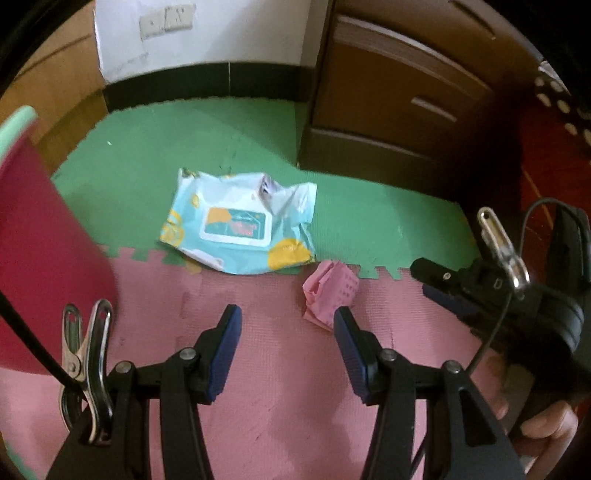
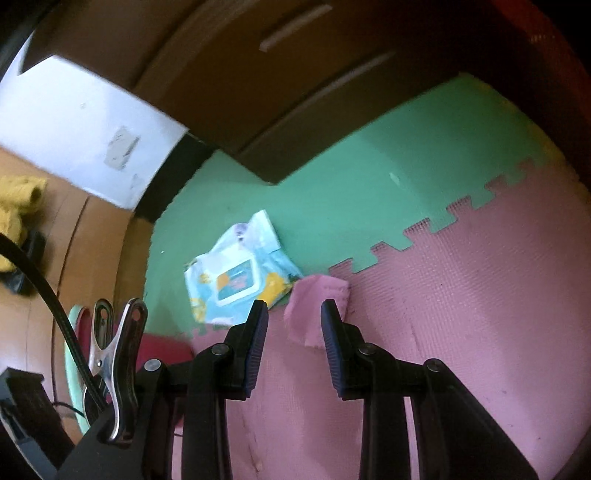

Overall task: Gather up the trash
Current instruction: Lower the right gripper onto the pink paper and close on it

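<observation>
Where the pink foam mat meets the green one, your crumpled pink paper lies beside the wipes pack. Your left tongs and right tongs gape empty above them, near the brown cabinet and white wall.

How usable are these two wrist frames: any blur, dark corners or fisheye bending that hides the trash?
Left wrist: wipes packet and crumpled pink paper fairly sharp; cabinet lines bow; right edge falls into shadow. Right wrist: softer, with motion smear on the wall and cabinet; tilted horizon; both trash pieces still readable; corners black.
</observation>
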`<action>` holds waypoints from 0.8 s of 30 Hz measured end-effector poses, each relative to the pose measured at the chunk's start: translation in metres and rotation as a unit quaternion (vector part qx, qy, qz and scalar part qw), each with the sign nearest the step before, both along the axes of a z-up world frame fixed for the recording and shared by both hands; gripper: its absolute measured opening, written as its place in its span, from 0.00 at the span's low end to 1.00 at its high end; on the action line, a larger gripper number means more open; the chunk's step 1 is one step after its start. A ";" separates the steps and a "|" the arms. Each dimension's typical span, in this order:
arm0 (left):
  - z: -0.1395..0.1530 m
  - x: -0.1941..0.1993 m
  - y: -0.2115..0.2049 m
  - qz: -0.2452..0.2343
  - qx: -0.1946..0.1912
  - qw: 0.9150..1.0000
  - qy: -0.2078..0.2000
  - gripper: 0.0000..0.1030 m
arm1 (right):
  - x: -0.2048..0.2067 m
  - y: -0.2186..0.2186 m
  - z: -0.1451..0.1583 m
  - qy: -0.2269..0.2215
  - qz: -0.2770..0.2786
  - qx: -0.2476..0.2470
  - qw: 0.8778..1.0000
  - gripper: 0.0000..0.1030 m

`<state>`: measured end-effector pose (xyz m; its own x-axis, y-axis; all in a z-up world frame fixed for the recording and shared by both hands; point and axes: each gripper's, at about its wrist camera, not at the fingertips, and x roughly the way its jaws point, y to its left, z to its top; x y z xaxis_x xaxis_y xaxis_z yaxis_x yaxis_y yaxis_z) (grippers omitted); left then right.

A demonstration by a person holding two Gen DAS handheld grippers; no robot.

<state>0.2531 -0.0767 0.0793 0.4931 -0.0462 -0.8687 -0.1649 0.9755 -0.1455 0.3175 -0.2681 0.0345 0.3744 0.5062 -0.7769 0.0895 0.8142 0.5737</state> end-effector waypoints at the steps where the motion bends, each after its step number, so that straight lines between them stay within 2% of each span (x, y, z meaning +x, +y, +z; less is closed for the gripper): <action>1: -0.005 0.005 0.000 0.000 -0.001 1.000 0.005 0.53 | 0.004 0.002 -0.007 0.007 0.000 -0.003 1.000 0.30; 8: -0.038 0.036 0.000 -0.009 -0.031 0.999 0.042 0.53 | 0.021 0.010 -0.055 0.052 0.000 -0.011 0.999 0.30; 12: -0.059 0.050 -0.001 -0.005 -0.035 0.998 0.051 0.53 | 0.027 0.005 -0.073 0.048 -0.002 -0.005 0.999 0.30; 15: -0.076 0.057 0.000 -0.004 -0.047 0.997 0.063 0.50 | 0.031 0.001 -0.083 0.047 -0.009 0.018 0.999 0.30; 24: -0.104 0.062 0.006 0.005 -0.083 0.994 0.071 0.47 | 0.042 0.005 -0.108 0.060 -0.005 0.053 0.997 0.30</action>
